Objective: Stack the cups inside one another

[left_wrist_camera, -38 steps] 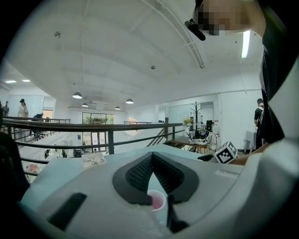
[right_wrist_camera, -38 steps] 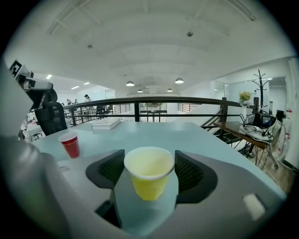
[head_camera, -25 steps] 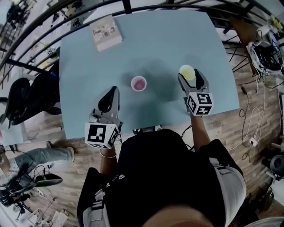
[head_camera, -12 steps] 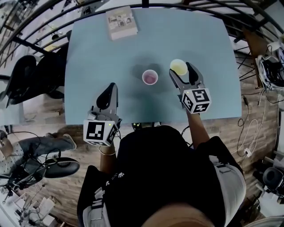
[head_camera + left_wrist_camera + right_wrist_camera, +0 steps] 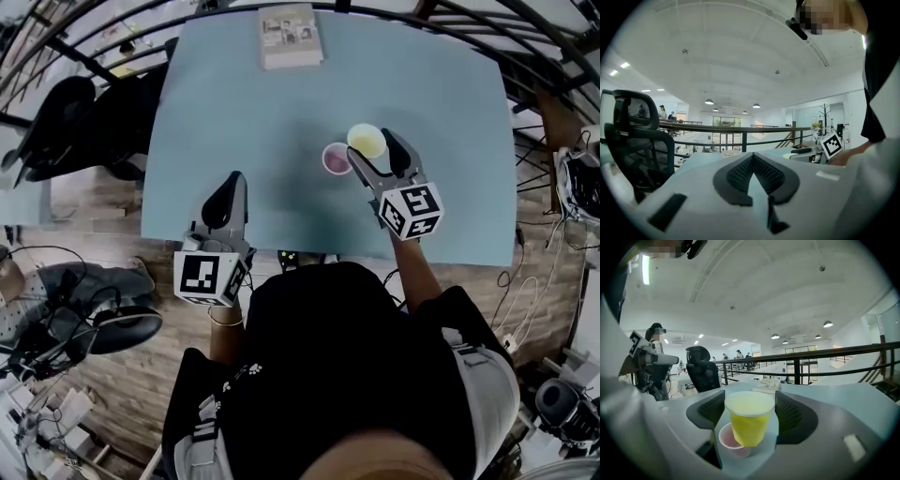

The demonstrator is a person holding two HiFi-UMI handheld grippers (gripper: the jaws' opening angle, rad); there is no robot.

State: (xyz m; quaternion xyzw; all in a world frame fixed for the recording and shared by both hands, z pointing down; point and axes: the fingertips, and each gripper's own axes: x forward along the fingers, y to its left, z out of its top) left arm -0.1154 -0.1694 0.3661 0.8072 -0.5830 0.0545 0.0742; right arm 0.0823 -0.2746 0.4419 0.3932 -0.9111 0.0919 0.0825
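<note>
No legible text, labels or numbers anywhere.

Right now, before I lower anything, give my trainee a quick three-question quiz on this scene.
1. True or false: the left tool has its jaws together with nothing between them.
2. What does the right tool grip? A) the yellow cup B) a blue cup C) nothing
3. Fill in: the pink cup stands on the table, open side ____.
Key: 1 true; 2 A; 3 up.
</note>
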